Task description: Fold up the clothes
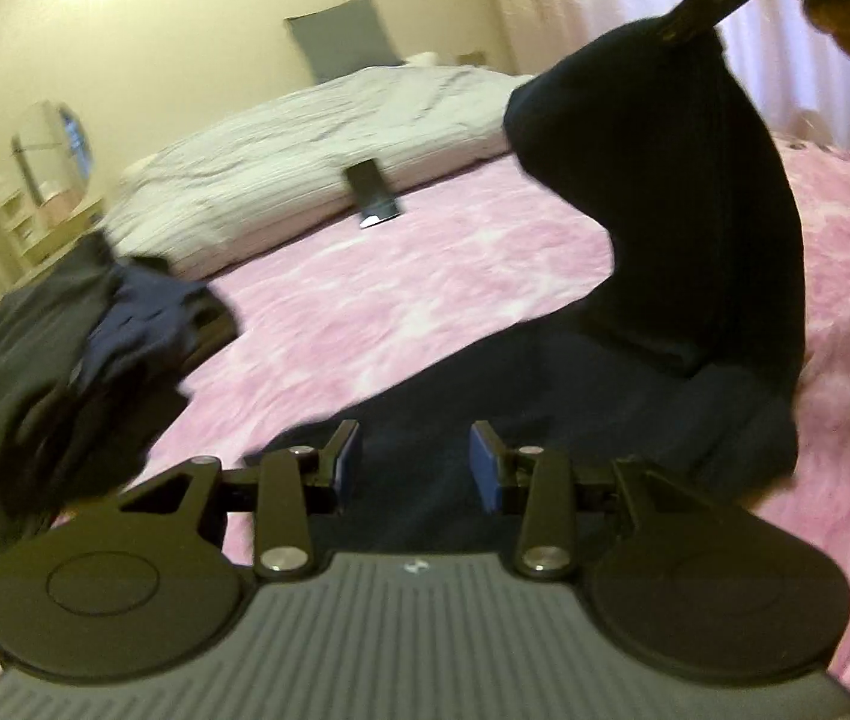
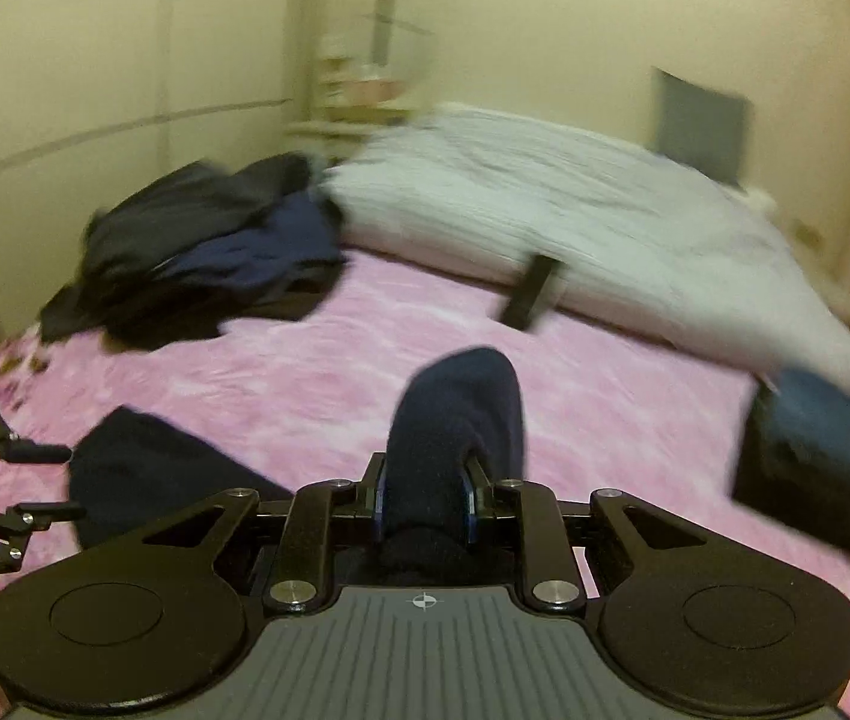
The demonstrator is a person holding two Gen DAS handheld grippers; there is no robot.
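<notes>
Lifting one end of the dark navy knit garment (image 2: 455, 420) off the pink fluffy blanket (image 1: 425, 276), the right gripper (image 2: 425, 495) has its fingers clamped on a bunched fold, cloth filling the gap between the blue pads. In the left wrist view that same garment hangs from the upper right of the frame down to a flat part at lower centre. The left gripper (image 1: 416, 465) hovers just over that flat part, fingers apart, nothing pinched; whether it touches the cloth is unclear.

Doing this well, by my judgement: keep the right grip firm and carry the raised end over the flat part, edges lined up, while the left pins or pinches the near edge so the cloth does not drag. Watch for a slipping bunch.

Pose: both grippers tilt downward toward the bed. Motion blur in both views. The pile of dark unfolded clothes (image 2: 203, 246) sits at left, well apart.
</notes>
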